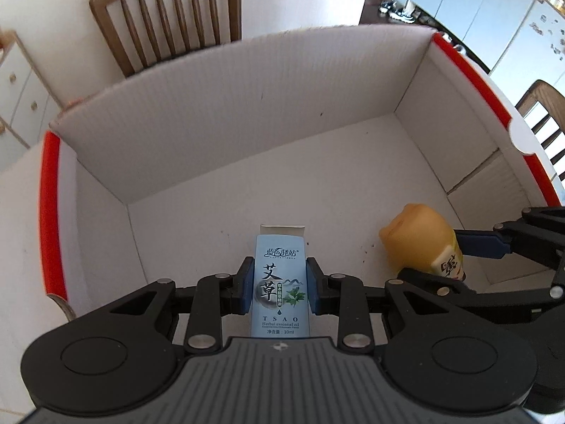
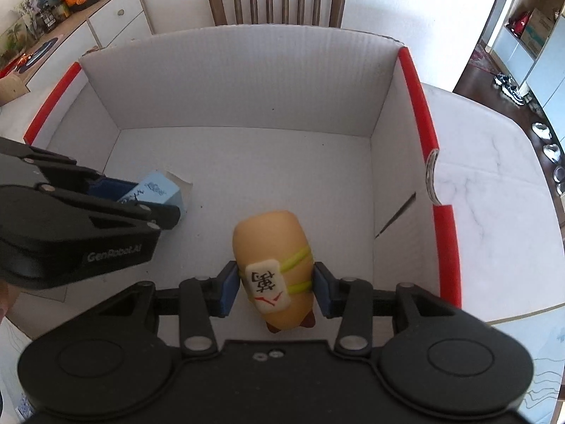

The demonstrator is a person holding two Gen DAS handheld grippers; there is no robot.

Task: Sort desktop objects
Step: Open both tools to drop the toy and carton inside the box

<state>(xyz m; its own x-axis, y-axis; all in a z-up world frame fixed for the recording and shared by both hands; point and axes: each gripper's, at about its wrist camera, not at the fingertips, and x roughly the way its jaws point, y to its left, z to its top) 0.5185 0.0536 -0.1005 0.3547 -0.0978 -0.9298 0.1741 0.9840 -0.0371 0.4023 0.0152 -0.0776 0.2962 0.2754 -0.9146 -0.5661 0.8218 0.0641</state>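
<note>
Both grippers hang inside the white cardboard box (image 2: 247,81) with red-edged side walls; the box stands on a marble-look table (image 2: 494,176).

Left gripper (image 1: 279,282): jaws narrow, clamped on a small blue carton (image 1: 279,282) of herbal oil, pads on its 2 long sides. The carton points nose-down toward the box floor near the left wall; from the right wrist view its lower end looks close to the floor, contact uncertain.

Right gripper (image 2: 275,284): jaws at middling width, pads against the flanks of a tan toy figure (image 2: 270,247) with a mahjong tile strapped on by 2 green bands. The toy is held above the floor toward the near-right part of the box, well apart from the right wall.

The 2 items sit side by side, apart, not touching.

Step in hand, as I judge it: placing, both items lowered into the box, release not yet made.

Next move calls for: settle each item on the floor, then spread the jaws. The toy is rounded and may roll; the carton is tall and may tip unless laid flat.
</note>
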